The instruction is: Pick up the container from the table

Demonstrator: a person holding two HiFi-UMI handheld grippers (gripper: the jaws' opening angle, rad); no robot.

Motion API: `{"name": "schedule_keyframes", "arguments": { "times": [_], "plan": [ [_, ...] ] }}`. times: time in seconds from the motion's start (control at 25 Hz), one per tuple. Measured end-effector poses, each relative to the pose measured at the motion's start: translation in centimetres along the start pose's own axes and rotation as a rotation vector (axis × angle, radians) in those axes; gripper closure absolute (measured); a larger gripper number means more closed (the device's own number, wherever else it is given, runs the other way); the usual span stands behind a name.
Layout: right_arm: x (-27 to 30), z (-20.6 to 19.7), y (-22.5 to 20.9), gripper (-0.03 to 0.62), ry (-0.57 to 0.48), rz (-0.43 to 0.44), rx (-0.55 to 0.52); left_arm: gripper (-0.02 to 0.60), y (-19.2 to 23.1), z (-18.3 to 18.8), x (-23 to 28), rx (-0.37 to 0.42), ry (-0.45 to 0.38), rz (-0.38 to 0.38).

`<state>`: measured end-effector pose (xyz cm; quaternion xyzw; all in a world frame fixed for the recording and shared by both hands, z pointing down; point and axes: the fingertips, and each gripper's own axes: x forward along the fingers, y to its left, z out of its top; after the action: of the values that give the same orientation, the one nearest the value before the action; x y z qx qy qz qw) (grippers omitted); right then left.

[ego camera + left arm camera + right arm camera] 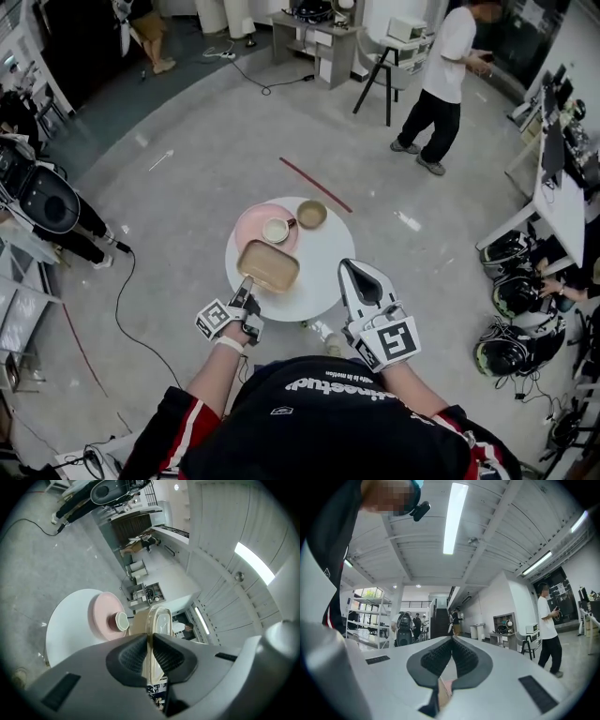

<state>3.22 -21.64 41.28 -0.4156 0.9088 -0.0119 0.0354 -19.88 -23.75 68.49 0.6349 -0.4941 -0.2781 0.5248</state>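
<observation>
My left gripper (pixel 246 289) is shut on the near rim of a tan rectangular container (pixel 267 265), which hangs over the white round table (pixel 328 272). In the left gripper view the container (pixel 158 620) stands edge-on between the pads of my left gripper (pixel 150 641), above the table (pixel 65 620). My right gripper (pixel 361 274) hovers level over the table's right edge. In the right gripper view, the right gripper (pixel 452 640) is shut with nothing between the pads.
On the table sit a pink plate (pixel 255 223) with a cup (pixel 276 230) and a brown bowl (pixel 311 214). A person (pixel 441 80) stands at the far right. A red strip (pixel 314 185) and a cable (pixel 120 309) lie on the floor. Helmets (pixel 506 253) are at the right.
</observation>
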Motion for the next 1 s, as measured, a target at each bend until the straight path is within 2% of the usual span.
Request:
{"name": "schedule_keyframes", "arguments": {
  "times": [0.12,0.24,0.4,0.52,1.0],
  "plan": [
    [-0.3,0.2,-0.6,0.583,-0.008,-0.003,0.003,0.529,-2.6,0.2,0.3,0.058,0.001,-0.037],
    [-0.8,0.3,-1.0,0.583,-0.016,-0.010,0.007,0.529,-5.1,0.6,0.5,0.164,0.004,-0.062],
    [-0.7,0.4,-1.4,0.583,-0.022,-0.017,0.019,0.529,-8.8,0.8,0.8,0.177,-0.003,-0.137],
    [-0.8,0.5,-1.6,0.583,-0.025,-0.018,0.025,0.529,-11.3,1.0,0.9,0.244,-0.011,-0.175],
    [-0.8,0.5,-2.4,0.583,-0.032,-0.015,0.038,0.529,-17.8,1.7,0.1,0.545,-0.038,-0.234]
  ]
}}
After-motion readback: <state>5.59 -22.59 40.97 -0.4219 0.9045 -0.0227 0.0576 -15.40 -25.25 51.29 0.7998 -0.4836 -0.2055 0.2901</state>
